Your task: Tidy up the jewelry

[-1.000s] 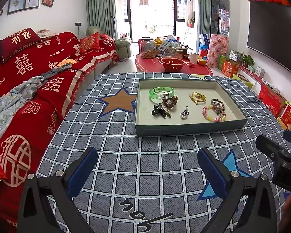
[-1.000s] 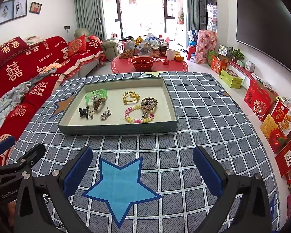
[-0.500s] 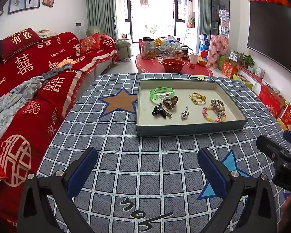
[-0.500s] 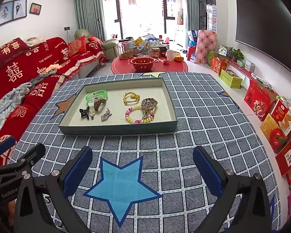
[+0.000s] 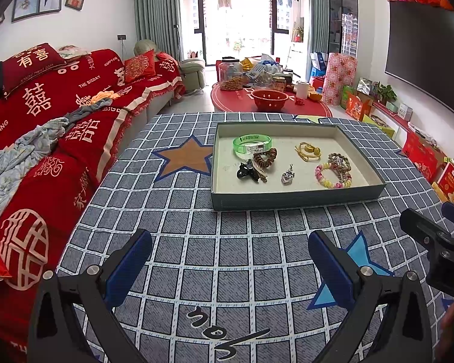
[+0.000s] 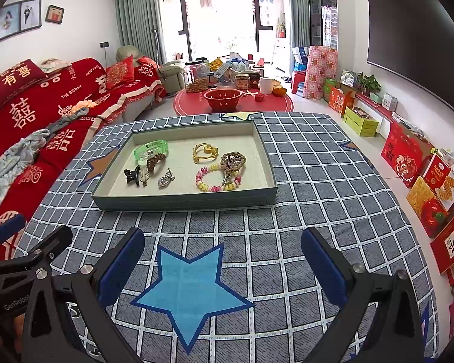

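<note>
A shallow grey-green tray (image 5: 293, 195) (image 6: 184, 201) sits on the checked tablecloth and holds the jewelry. In it lie a green bangle (image 5: 251, 144) (image 6: 151, 149), a brown bead bracelet (image 5: 265, 158), a black hair clip (image 5: 245, 171) (image 6: 132, 174), a silver pendant (image 5: 288, 176) (image 6: 166, 178), a gold bracelet (image 5: 308, 151) (image 6: 204, 152), a pink and yellow bead bracelet (image 5: 333, 177) (image 6: 218, 178) and a brown bead string (image 6: 233, 159). My left gripper (image 5: 230, 260) and right gripper (image 6: 222, 257) are both open and empty, hovering short of the tray's near wall.
A red sofa (image 5: 45, 121) runs along the table's left side. A red round rug with a red colander (image 5: 269, 98) and jars lies beyond the table. Red gift boxes (image 6: 408, 157) line the right wall under a dark screen. The other gripper shows at each view's edge.
</note>
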